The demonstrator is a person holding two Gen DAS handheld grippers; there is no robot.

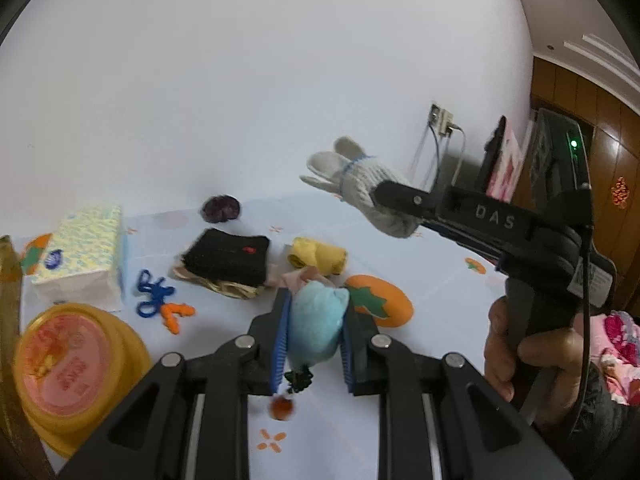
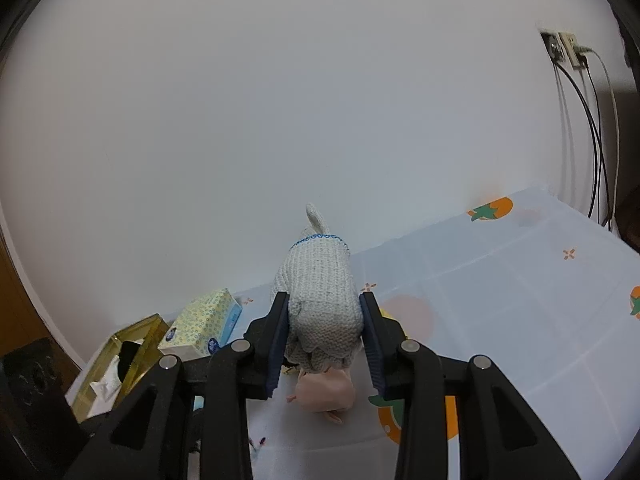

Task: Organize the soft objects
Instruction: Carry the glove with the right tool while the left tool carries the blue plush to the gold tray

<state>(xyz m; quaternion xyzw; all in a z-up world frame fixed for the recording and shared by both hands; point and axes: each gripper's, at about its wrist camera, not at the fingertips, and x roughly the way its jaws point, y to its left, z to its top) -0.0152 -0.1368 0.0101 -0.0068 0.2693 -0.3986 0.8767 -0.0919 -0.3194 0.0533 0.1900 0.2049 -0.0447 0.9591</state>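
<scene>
L tongs [image 1: 314, 334] clamp blue plush [image 1: 316, 322], long axis fwd. R tongs [image 2: 325, 330] clamp knit glove [image 2: 322, 300], cuff pointing fwd, above table [image 2: 500, 288].

Left tongs [image 1: 316, 336] clamp the light blue plush toy [image 1: 316, 320] above the counter [image 1: 440, 280].

Right tongs [image 2: 324, 344] clamp the white knitted work glove [image 2: 320, 296], raised to the right of and above the plush.

Black knitted cloth [image 1: 226, 258] lies on a beige woven pad [image 1: 224, 286], behind and left of the plush. Yellow rolled cloth [image 1: 318, 258] just right of the black cloth.

Dark purple scrunchie [image 1: 221, 208] farther back, near the wall.

Patterned tissue pack [image 1: 80, 260] at left; blue yarn loop [image 1: 152, 292] between it and the pad, touching the orange pipe-cleaner piece [image 1: 176, 314].

Yellow round tub with pink lid [image 1: 68, 368] at near left.
</scene>
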